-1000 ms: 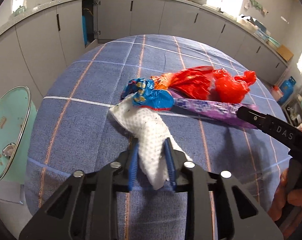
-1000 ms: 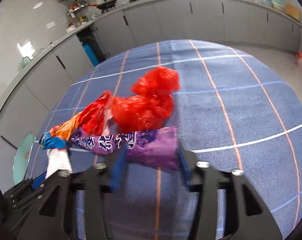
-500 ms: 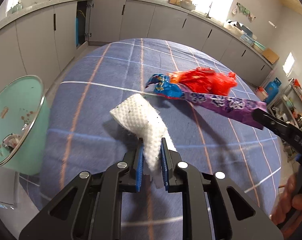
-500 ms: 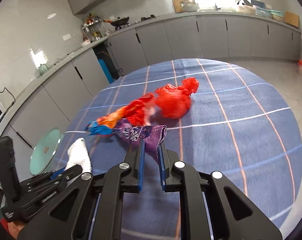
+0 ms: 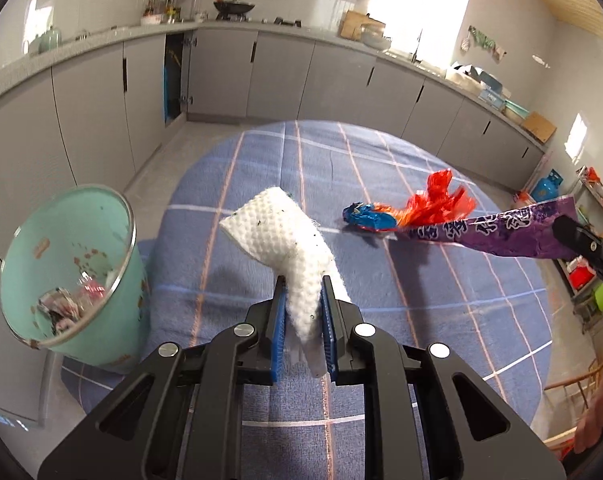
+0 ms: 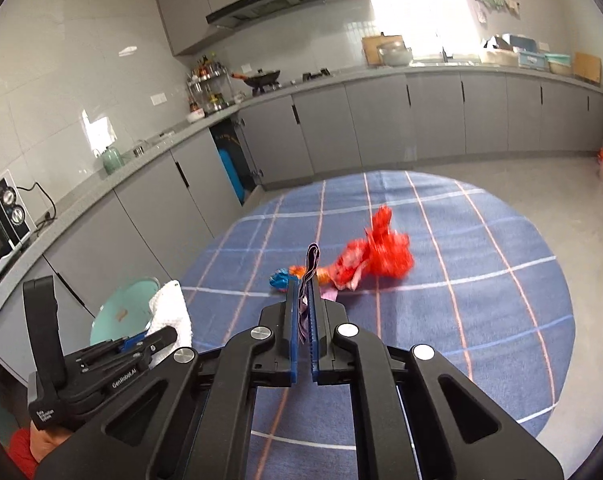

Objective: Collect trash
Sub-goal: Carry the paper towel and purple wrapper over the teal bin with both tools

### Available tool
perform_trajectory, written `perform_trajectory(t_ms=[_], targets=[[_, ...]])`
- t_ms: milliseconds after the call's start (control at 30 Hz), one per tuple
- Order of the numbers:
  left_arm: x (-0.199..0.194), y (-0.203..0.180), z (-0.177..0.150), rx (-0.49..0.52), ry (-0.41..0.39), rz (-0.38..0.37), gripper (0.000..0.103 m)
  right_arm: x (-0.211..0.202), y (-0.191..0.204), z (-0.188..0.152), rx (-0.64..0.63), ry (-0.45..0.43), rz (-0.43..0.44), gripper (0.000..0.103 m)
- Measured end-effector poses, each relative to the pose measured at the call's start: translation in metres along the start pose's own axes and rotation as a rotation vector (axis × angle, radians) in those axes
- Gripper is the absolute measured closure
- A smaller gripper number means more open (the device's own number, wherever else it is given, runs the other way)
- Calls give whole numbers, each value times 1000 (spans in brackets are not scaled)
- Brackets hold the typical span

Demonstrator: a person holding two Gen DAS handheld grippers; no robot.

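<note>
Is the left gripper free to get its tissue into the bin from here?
Probably yes: the left gripper grips the tissue, and the bin stands open at its left with nothing between.

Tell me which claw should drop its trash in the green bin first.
Left. The left claw, shut on the white paper towel, is right beside the green bin. The right claw, shut on the purple wrapper, sits farther across the table.

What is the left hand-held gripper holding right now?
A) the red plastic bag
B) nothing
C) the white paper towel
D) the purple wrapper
C: the left hand-held gripper has its blue pads closed on the white paper towel, raised beside the green trash bin.
</note>
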State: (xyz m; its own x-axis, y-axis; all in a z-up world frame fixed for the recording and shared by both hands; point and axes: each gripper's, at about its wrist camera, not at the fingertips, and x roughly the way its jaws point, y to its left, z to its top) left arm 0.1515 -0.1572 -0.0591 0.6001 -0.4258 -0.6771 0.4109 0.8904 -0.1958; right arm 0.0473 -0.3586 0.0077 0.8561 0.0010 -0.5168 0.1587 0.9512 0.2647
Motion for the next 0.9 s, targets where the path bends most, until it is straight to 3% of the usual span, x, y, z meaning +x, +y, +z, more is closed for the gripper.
perform_trajectory(t_ms=[433, 900], targets=[[-43, 20, 16, 2, -106, 20, 86, -33, 41, 34, -52, -100, 107, 97], [-77, 106, 23, -81, -147, 199, 86, 25, 140, 25, -115, -40, 277, 97]])
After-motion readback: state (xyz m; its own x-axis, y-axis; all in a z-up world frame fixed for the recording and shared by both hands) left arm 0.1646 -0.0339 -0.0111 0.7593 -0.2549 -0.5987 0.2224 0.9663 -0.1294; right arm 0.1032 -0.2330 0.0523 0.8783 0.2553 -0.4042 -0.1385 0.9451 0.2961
